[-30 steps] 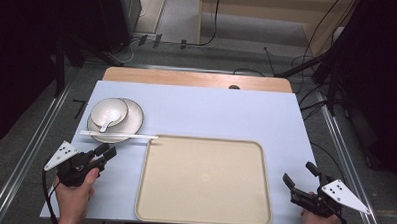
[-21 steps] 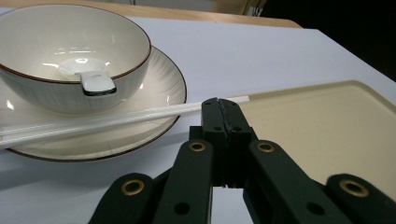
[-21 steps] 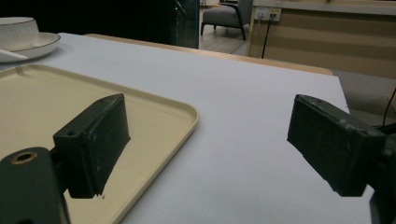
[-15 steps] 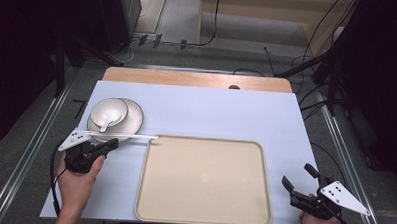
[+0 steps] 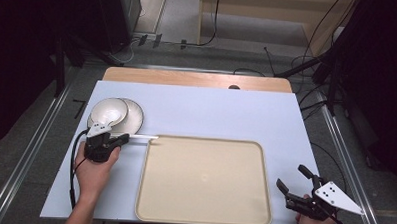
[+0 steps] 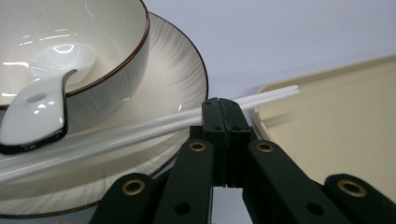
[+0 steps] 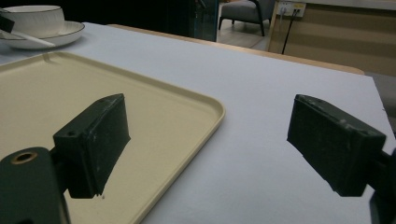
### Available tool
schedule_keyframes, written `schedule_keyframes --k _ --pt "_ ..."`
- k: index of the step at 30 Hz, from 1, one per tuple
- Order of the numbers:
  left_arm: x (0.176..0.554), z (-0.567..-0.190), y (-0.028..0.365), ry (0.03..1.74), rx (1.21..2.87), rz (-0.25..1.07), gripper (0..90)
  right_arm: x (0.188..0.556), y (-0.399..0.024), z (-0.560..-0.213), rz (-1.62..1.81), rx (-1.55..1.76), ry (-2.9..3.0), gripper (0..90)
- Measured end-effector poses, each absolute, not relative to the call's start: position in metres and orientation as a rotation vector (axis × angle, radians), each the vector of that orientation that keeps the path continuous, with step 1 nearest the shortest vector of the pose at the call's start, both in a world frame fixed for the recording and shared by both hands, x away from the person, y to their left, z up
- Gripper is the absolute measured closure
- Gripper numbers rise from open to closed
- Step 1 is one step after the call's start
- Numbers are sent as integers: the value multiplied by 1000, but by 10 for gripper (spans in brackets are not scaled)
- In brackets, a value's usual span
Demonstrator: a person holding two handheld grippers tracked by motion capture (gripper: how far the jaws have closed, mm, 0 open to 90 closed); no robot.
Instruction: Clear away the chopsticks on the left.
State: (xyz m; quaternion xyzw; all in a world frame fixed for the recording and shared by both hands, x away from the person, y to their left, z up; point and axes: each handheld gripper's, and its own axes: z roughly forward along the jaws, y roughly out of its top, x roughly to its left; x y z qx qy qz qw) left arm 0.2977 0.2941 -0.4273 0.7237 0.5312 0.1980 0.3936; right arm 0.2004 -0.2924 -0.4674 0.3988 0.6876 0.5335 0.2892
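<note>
A white bowl (image 5: 108, 111) with a white spoon (image 6: 37, 109) in it stands on a ribbed plate (image 5: 134, 115) at the left of the table. A pair of white chopsticks (image 5: 140, 136) lies from the plate's near rim to the corner of the beige tray (image 5: 204, 179). My left gripper (image 5: 120, 138) is shut with nothing between its jaws. Its closed tips (image 6: 226, 109) sit just in front of the chopsticks (image 6: 140, 128). My right gripper (image 5: 291, 177) stands open beside the tray's right edge; between its jaws (image 7: 210, 135) are the tray rim (image 7: 205, 105) and bare table.
The pale blue table cover (image 5: 221, 113) stretches behind the tray to a wooden strip (image 5: 197, 79) at the back. Metal rails run along both sides of the table. Cables lie on the floor beyond it.
My left gripper has moved away from the person and to the right, up to the chopsticks, and its jaws have closed. The right gripper has stayed where it was.
</note>
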Motion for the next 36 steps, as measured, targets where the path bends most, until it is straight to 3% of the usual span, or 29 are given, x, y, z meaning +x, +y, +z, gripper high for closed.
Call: schedule_keyframes --k 36 --pt "325 -442 287 1418 1806 602 900 200 -293 -467 1422 1050 1842 132"
